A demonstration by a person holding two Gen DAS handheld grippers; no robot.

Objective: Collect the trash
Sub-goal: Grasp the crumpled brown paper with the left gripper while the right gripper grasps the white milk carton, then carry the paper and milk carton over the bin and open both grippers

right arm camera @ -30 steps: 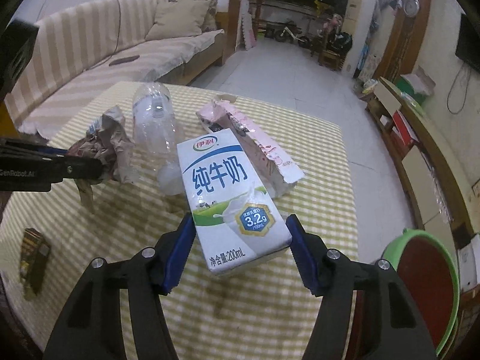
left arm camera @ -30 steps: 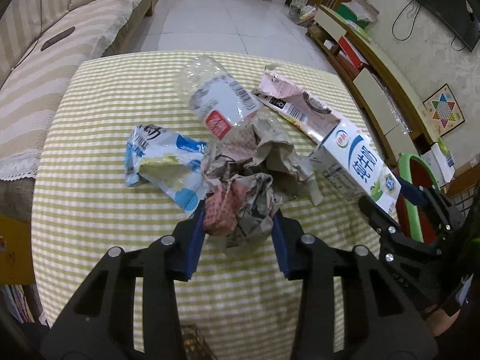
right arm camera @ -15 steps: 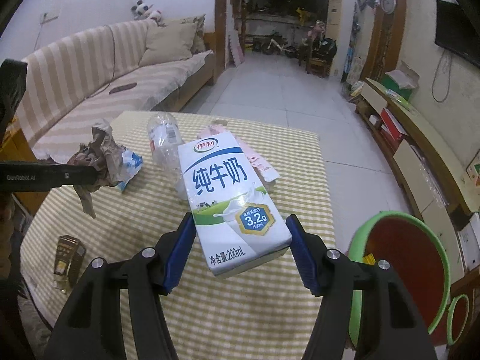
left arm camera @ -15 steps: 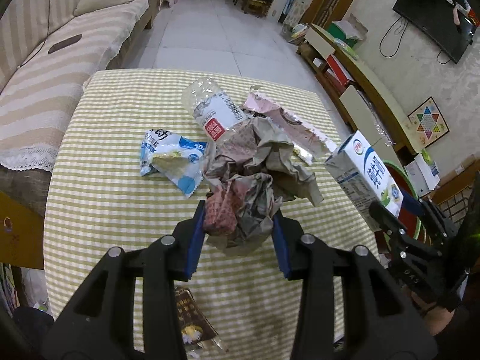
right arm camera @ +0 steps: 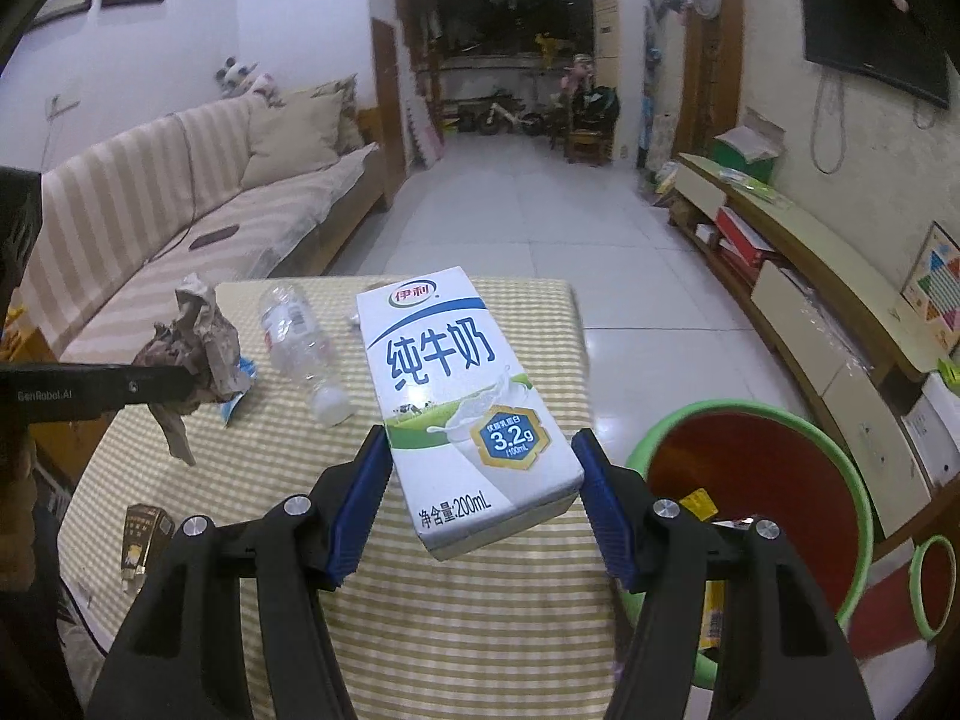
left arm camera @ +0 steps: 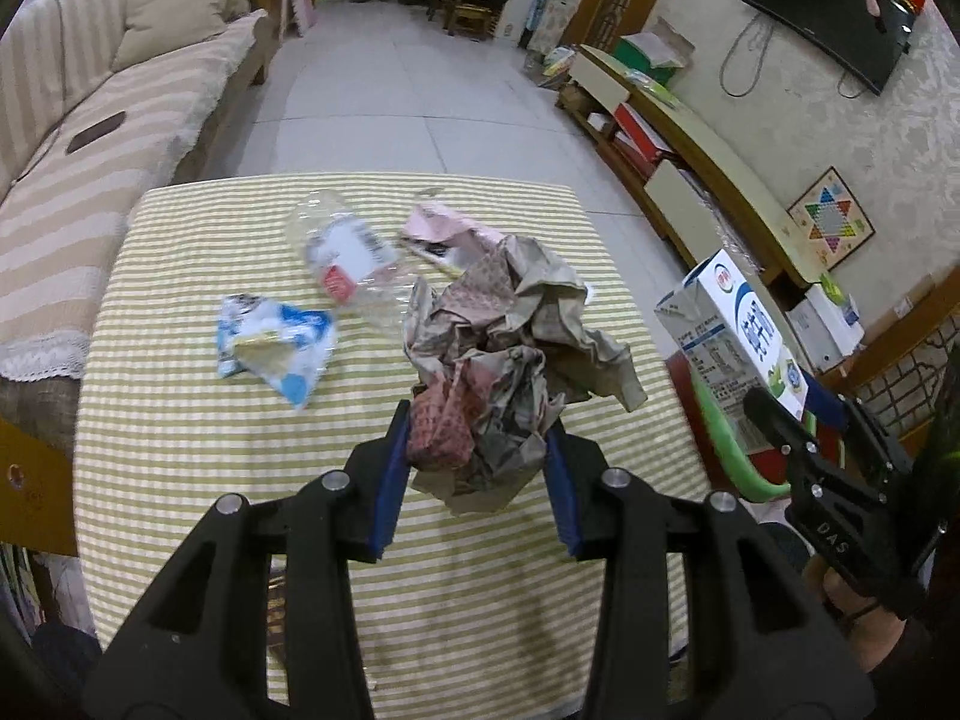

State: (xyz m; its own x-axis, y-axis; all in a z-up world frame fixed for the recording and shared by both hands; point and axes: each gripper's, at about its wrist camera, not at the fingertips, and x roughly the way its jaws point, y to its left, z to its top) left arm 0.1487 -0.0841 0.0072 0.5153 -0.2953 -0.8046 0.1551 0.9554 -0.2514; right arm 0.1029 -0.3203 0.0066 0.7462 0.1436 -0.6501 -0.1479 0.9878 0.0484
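My left gripper (left arm camera: 477,468) is shut on a crumpled brown paper wad (left arm camera: 510,348) and holds it well above the striped table (left arm camera: 180,432). My right gripper (right arm camera: 480,498) is shut on a white and blue milk carton (right arm camera: 462,402), raised near the table's right edge beside a green-rimmed red bin (right arm camera: 762,480). The carton (left arm camera: 738,330) and right gripper (left arm camera: 798,414) also show in the left wrist view. The wad (right arm camera: 192,348) shows in the right wrist view. On the table lie a clear plastic bottle (left arm camera: 348,258), a blue and white wrapper (left arm camera: 276,348) and a pink wrapper (left arm camera: 438,228).
A small dark packet (right arm camera: 141,540) lies near the table's front left corner. A striped sofa (left arm camera: 90,120) stands left of the table. A low cabinet (right arm camera: 828,300) runs along the right wall. The bin holds some trash (right arm camera: 696,504). A tiled floor (left arm camera: 408,96) lies beyond.
Both grippers have risen and pulled back from the table with their loads. The carton has moved right, toward the bin. The table's trash looks smaller and farther below.
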